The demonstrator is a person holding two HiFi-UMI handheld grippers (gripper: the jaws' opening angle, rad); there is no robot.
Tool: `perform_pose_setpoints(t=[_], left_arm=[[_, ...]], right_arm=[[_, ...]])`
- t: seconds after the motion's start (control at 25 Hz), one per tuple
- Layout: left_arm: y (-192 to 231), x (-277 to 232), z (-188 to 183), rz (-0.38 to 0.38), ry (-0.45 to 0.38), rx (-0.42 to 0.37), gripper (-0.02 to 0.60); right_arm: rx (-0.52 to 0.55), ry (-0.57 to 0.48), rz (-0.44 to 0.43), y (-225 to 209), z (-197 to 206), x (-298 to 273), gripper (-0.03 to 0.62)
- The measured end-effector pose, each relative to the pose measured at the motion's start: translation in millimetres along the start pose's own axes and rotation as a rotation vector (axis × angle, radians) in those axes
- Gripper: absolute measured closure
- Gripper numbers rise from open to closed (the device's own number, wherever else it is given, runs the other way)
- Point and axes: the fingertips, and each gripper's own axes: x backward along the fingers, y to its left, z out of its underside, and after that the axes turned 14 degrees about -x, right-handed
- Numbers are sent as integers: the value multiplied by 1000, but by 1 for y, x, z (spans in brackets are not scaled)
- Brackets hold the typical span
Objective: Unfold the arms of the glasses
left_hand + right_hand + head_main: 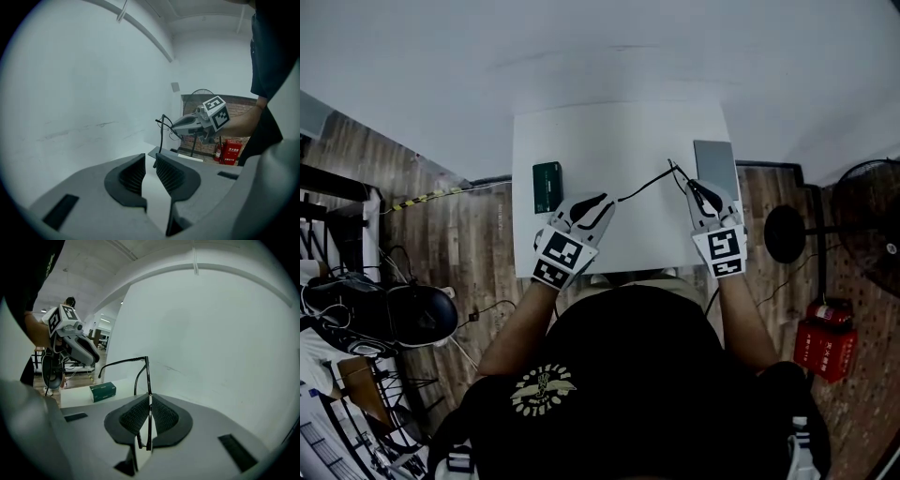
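Note:
The black thin-framed glasses point(649, 182) hang above the white table point(609, 141). My right gripper point(692, 187) is shut on their front; in the right gripper view the frame point(149, 412) stands upright between the pads. One arm point(122, 363) is swung out to the left, and its tip ends just short of my left gripper point(602, 206). The left gripper view shows the jaws point(150, 161) slightly apart with nothing between them. Beyond them, the right gripper point(176, 126) holds the glasses point(162, 125).
A dark green box point(547, 186) lies on the table's left side and shows too in the right gripper view point(102, 391). A flat grey case point(715, 167) lies at the table's right edge. A floor fan point(867, 225) and a red box point(825, 349) stand on the right.

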Motion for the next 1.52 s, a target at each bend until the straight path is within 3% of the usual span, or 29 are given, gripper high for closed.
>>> perform_pose_setpoints(t=[0.16,0.44,0.52,0.8,1.08,1.24,1.52], left_arm=[[-23,1,-31,-33,-72,60,526],[-87,-52,-59,74,-80,81,530],[-93,-69,-61,80,-78,110,571],[-84,-111,-67,0,-35,161,575],[-59,-109,-77,-107,-44,256,566],[-46,-96,-74,-170,-54,294,548],[-30,-80,-77,-197,-104,324,537]], right_arm=[[-2,-11,-5,-19,-3,12,576],[-7,-24,-76,-38,0,16,576],[-7,-31,-108,-41,-3,15,576],[-19,-55,-215,-39,-18,12,576],[4,-79,-311,-18,-27,3,576],[23,-109,-337,-1,-35,0,576],[41,-150,-343,24,-48,-3,576]])
